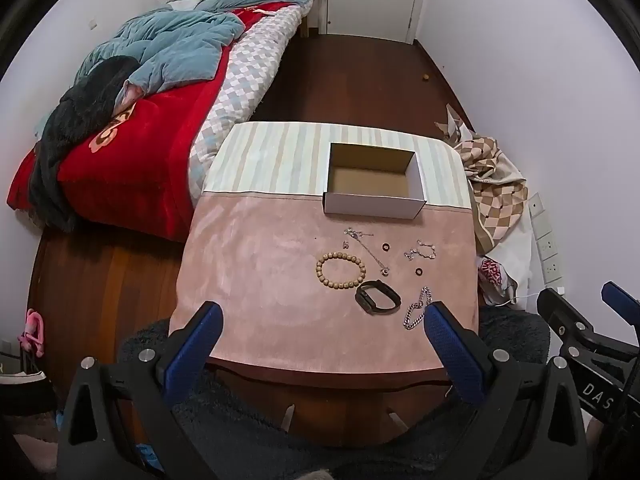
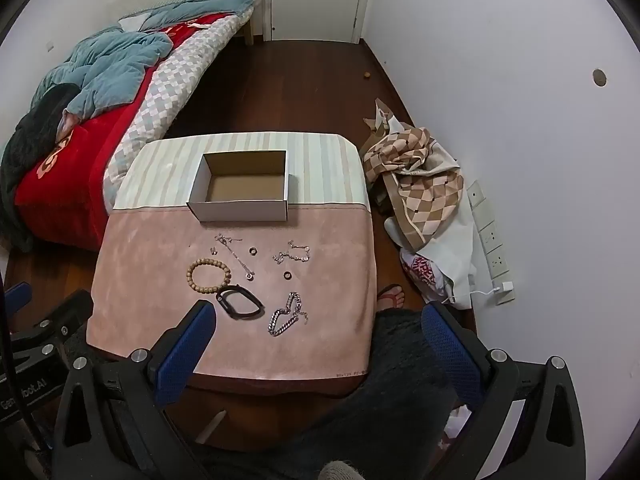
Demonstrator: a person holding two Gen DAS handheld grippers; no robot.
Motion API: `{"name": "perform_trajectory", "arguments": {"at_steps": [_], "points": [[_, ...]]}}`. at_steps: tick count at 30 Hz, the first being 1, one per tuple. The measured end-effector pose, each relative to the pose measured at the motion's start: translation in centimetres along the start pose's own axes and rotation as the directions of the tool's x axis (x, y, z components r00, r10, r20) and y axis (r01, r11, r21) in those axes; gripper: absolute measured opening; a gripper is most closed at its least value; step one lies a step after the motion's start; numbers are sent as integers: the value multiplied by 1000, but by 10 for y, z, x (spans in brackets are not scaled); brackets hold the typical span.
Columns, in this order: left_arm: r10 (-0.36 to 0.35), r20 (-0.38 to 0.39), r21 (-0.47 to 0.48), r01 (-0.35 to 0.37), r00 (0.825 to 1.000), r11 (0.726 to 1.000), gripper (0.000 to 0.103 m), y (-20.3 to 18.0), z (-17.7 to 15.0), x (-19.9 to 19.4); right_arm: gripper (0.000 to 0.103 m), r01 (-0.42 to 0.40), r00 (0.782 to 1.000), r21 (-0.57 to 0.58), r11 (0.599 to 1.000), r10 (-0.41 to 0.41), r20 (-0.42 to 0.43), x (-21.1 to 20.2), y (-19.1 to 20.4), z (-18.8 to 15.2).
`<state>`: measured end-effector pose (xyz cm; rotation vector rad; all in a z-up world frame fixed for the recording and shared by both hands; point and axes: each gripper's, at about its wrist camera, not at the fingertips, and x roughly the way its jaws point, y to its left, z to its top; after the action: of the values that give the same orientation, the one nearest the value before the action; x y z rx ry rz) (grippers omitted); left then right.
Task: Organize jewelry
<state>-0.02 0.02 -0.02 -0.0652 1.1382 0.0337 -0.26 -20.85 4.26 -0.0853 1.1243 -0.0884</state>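
Observation:
An open white cardboard box (image 1: 374,204) (image 2: 240,211) stands empty at the far side of the pink cloth (image 1: 260,288) (image 2: 160,280). In front of it lie a wooden bead bracelet (image 1: 341,270) (image 2: 209,275), a black wristband (image 1: 378,297) (image 2: 240,306), a thick silver chain (image 1: 418,308) (image 2: 286,314), a thin necklace (image 1: 370,250) (image 2: 236,254), a small silver bracelet (image 1: 420,250) (image 2: 294,252) and two dark rings (image 1: 419,271) (image 2: 286,275). My left gripper (image 1: 324,316) and right gripper (image 2: 320,320) are open and empty, held above the table's near edge.
A bed (image 1: 152,120) with red and blue bedding stands left of the table. A checkered cloth heap (image 2: 416,184) lies on the floor at the right by the wall. A power strip (image 2: 492,240) runs along that wall. A white door (image 2: 316,0) is at the back.

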Motion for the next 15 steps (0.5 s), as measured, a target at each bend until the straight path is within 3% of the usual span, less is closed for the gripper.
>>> {"name": "perform_trajectory", "arguments": {"at_steps": [15], "points": [[5, -3, 2, -5, 1000, 1000, 103, 0, 0, 0, 103, -2, 1000, 0, 1000, 2, 10, -6, -1, -1]]}}
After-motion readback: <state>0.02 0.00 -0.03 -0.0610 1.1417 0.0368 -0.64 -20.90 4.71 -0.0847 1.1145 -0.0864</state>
